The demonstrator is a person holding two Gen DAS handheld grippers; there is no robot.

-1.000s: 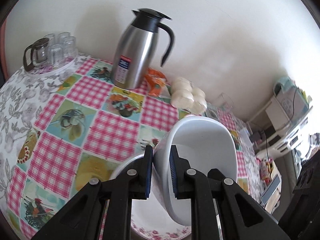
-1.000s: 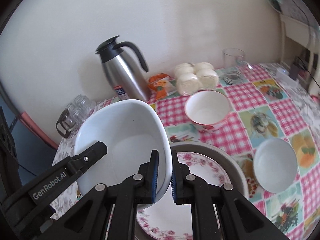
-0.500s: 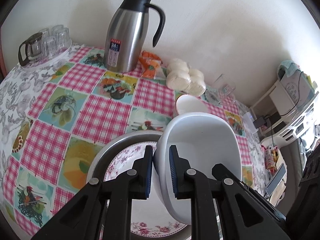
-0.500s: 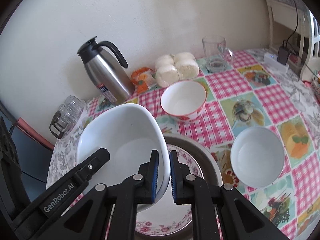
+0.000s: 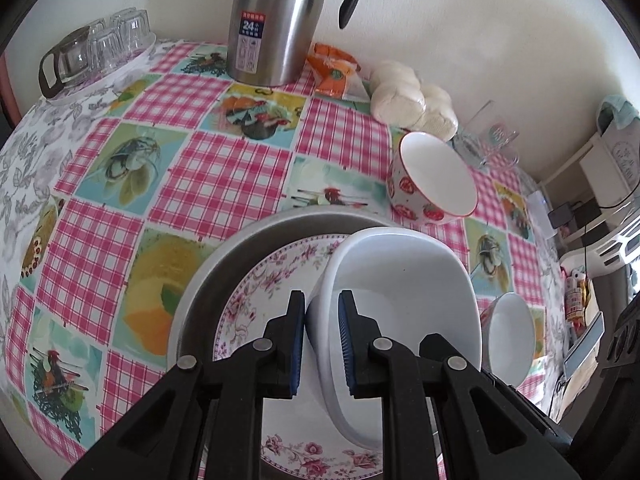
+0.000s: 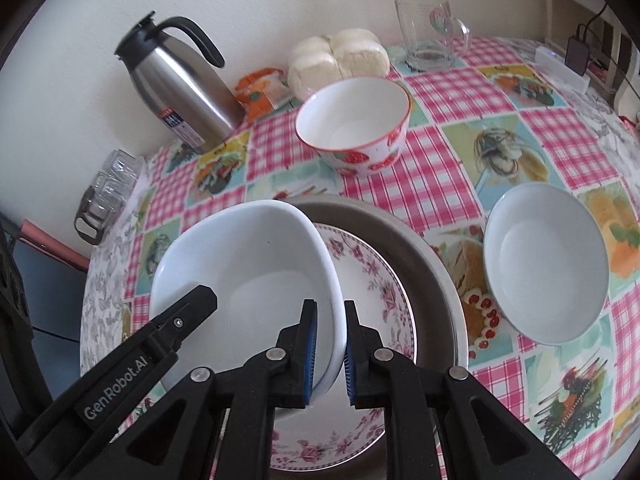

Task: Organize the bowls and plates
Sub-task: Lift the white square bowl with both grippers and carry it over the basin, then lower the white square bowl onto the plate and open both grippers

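Observation:
A large white squarish bowl (image 5: 400, 280) (image 6: 248, 264) hangs tilted just over a floral plate (image 5: 272, 280) (image 6: 372, 280), which lies in a round grey metal tray (image 5: 224, 264) (image 6: 420, 248). My left gripper (image 5: 321, 300) is shut on the bowl's left rim. My right gripper (image 6: 329, 308) grips the opposite rim between its pads, and its jaws are opening slightly. A strawberry-patterned bowl (image 5: 432, 176) (image 6: 356, 120) stands behind the tray. To the tray's right sits a plain white bowl (image 5: 510, 336) (image 6: 544, 264).
A steel thermos jug (image 5: 276, 20) (image 6: 180, 76) stands at the back by the wall, with an orange packet (image 5: 332, 68), wrapped buns (image 5: 412, 100) and a glass mug (image 6: 428, 36). Upturned glasses on a tray (image 5: 100, 44) fill the back left corner. A checked cloth covers the table.
Both grippers have sunk with the white bowl toward the floral plate, and both views have tipped downward. The right jaws stand slightly wider apart.

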